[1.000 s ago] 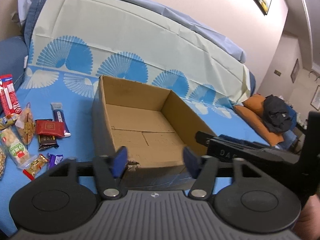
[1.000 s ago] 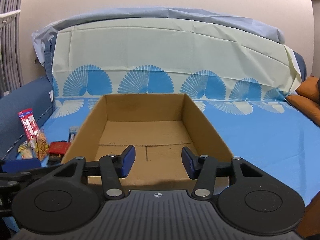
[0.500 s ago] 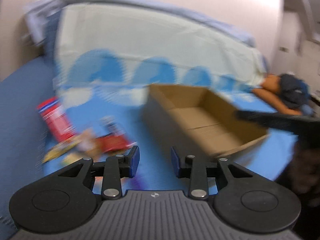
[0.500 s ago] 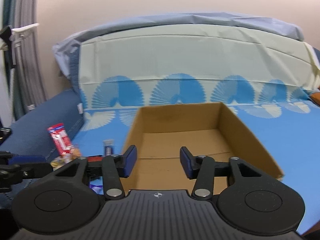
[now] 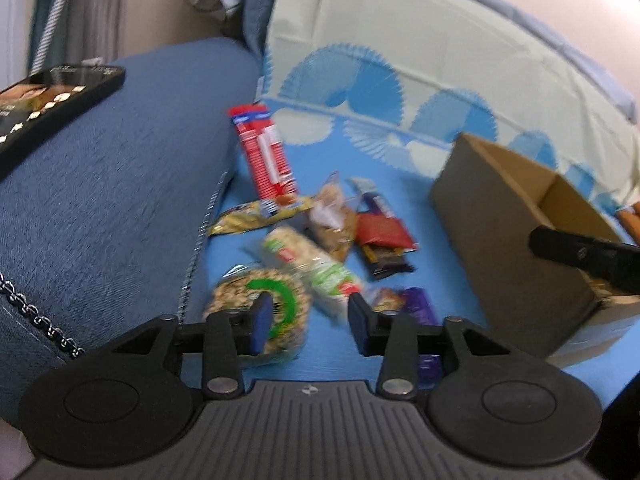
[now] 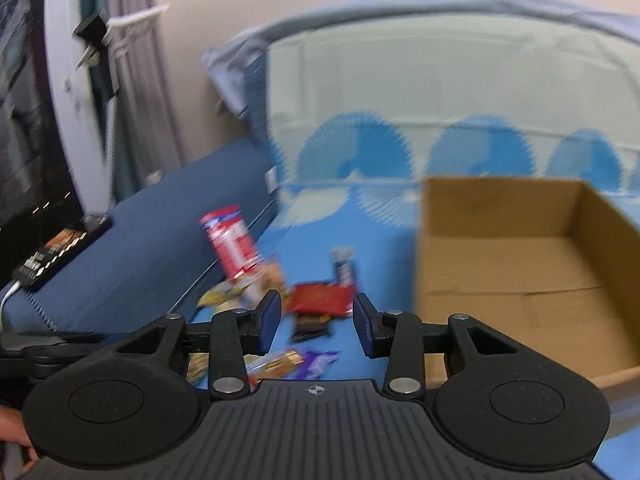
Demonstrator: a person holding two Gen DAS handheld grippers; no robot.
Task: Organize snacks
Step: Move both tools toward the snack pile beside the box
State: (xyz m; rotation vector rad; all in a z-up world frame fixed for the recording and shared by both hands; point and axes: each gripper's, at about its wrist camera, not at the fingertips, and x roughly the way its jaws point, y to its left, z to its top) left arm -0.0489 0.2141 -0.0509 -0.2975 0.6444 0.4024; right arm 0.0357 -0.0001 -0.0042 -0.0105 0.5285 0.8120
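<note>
With the left gripper (image 5: 307, 320) opening empty over the round green-banded snack pack (image 5: 260, 314) and the right gripper (image 6: 316, 322) closing on nothing, take one wrapper squarely from the heap beside the empty cardboard box (image 6: 520, 276), avoiding its neighbours.

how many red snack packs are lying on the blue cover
2. A tall red pack stands nearest the sofa arm; a flat red pouch lies toward the cardboard box. Blur could hide others.

Snack packets (image 5: 320, 240) lie between the sofa arm (image 5: 120, 200) and cardboard box (image 5: 512, 232), seemingly apart.
</note>
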